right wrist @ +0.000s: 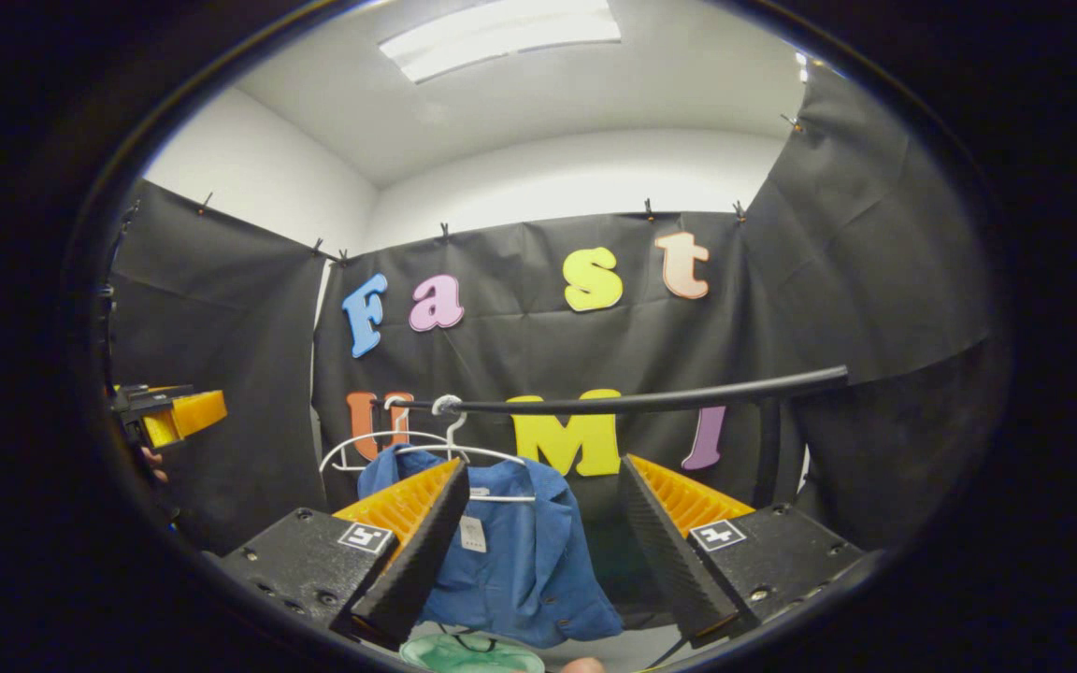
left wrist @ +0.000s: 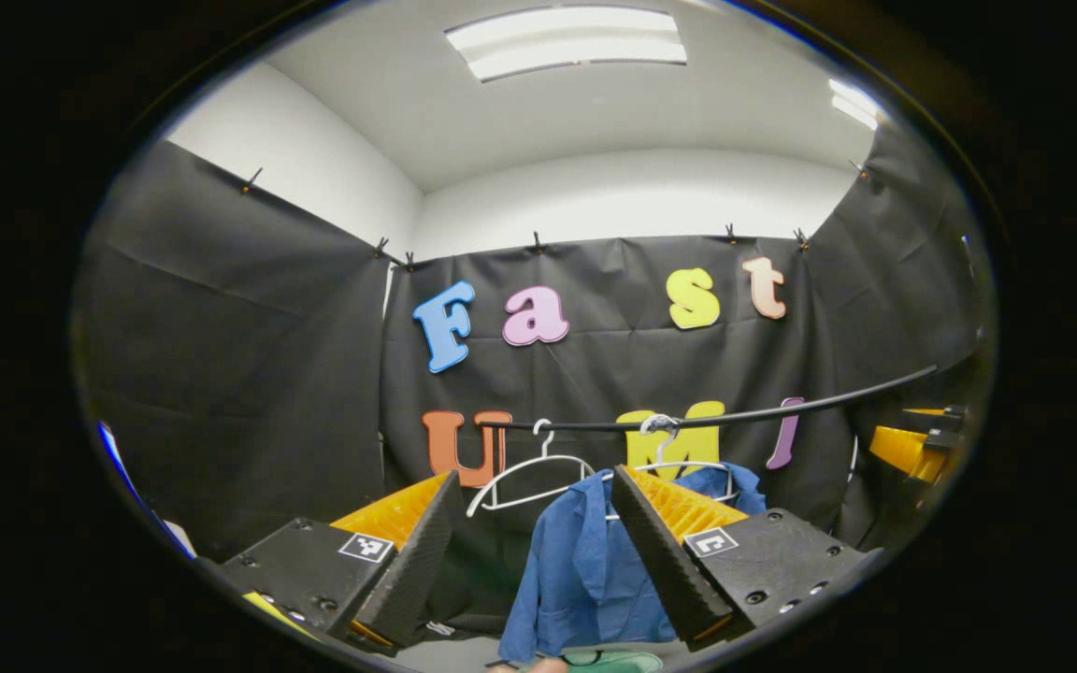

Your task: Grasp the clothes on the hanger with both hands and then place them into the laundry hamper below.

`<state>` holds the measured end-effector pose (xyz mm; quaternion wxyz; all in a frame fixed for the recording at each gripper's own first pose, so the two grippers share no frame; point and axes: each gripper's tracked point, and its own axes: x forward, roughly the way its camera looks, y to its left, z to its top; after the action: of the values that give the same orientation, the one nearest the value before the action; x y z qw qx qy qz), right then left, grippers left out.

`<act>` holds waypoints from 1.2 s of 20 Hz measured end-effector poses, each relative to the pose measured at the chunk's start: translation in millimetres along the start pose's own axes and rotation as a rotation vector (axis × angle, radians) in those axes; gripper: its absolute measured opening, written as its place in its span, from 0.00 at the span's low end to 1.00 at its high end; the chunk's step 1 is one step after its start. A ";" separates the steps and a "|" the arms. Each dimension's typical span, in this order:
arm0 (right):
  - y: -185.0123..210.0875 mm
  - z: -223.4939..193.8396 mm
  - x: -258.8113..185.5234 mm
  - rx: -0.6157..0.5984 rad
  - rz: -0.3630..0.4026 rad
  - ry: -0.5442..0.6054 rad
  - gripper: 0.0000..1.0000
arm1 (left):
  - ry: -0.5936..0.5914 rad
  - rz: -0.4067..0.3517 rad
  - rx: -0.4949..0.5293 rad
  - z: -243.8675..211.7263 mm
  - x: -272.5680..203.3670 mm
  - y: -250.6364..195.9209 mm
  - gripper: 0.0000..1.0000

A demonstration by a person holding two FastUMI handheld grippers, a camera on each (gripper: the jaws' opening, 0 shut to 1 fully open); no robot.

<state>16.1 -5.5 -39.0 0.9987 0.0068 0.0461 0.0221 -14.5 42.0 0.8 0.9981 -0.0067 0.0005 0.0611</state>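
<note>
Nothing is done yet: the blue shirt (left wrist: 585,561) hangs on its hanger (left wrist: 665,458) at twelve o'clock, both the left gripper (left wrist: 534,551) and right gripper (right wrist: 543,551) with jaws apart, the hamper (right wrist: 473,652) below at six o'clock.

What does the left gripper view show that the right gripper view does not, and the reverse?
Left gripper view: the right gripper at the far right edge. Right gripper view: the left gripper at the far left edge, and a white tag at the collar. Shared: the blue cloth jacket on a white wire hanger, the black rail, jaws open and clear of the jacket.
</note>
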 end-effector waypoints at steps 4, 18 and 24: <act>20.0 -11.0 13.2 -0.009 -0.035 0.004 1.00 | 0.026 -0.028 -0.006 -15.9 14.1 17.1 0.98; 93.6 -60.9 69.4 -0.046 -0.127 0.075 1.00 | 0.115 -0.149 -0.017 -80.7 76.5 57.6 0.98; 81.4 -96.1 88.3 -0.083 -0.231 0.141 0.99 | 0.219 -0.256 -0.068 -129.3 95.3 23.2 0.98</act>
<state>91.6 80.9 -141.5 0.9883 -0.0416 0.1155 -0.0904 77.3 74.9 -129.0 0.9909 -0.0469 0.1065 -0.0676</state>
